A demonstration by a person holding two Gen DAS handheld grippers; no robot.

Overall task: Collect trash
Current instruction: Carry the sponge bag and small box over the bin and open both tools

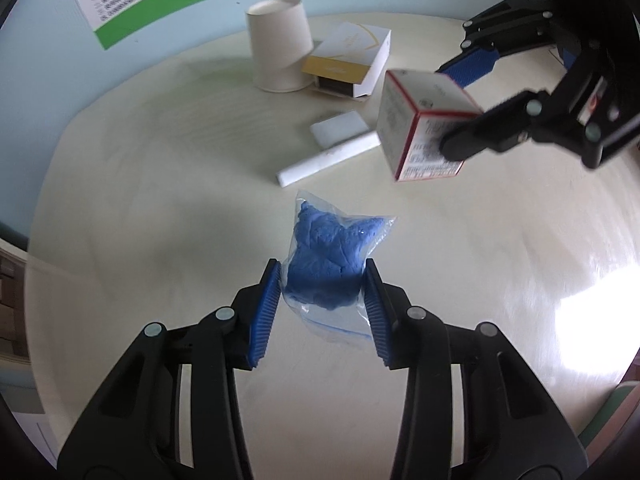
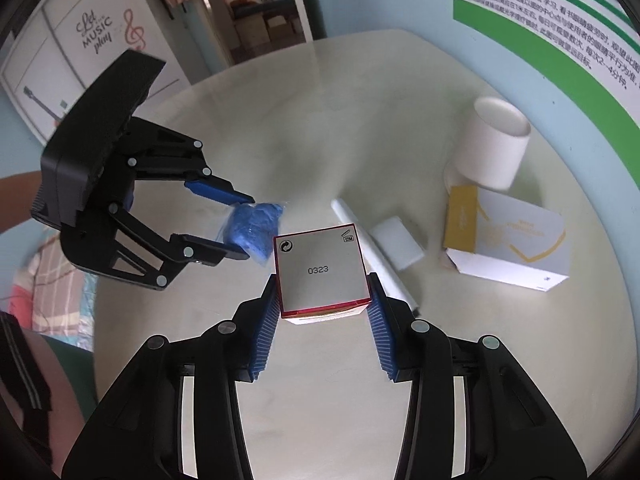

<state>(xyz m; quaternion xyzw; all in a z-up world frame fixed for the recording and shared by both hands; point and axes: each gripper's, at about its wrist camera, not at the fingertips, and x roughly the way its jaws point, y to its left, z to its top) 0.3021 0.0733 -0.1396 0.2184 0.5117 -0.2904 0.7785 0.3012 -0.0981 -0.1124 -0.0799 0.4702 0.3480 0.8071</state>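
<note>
Both items are being carried clear of the counter (image 1: 160, 184), so the step in hand appears to be transport to a bin; no bin is showing in either view.

Left tongs (image 1: 322, 280) are clenching a clear zip bag of blue material (image 1: 326, 268). The pads are pinching the lump at its near end, and the far end with its loose film is projecting forward unsupported. Judgement: soft contents may creep out from between the pads, so squeeze should be held even and swings kept slow.

Right tongs (image 2: 324, 292) are grasping a red-edged carton (image 2: 322, 270), printed 0323 on its top face. The pads are bearing on two opposite side walls near the tips only. Judgement: a shallow hold on a stiff box is liable to pivot, so the carton should be kept level and not tipped until it is over the receptacle.

Pose: the left tongs are pointing forward and slightly downward across the counter. The right tongs are coming in from the right side, angled toward the left pair. The carton and the bag are hanging near each other, apparently not touching.

Lying on the counter are an upturned paper cup (image 1: 278, 44), a white-and-gold box (image 1: 348, 60), a white stick pack (image 1: 328, 158) and a small white pad (image 1: 340, 126).
</note>
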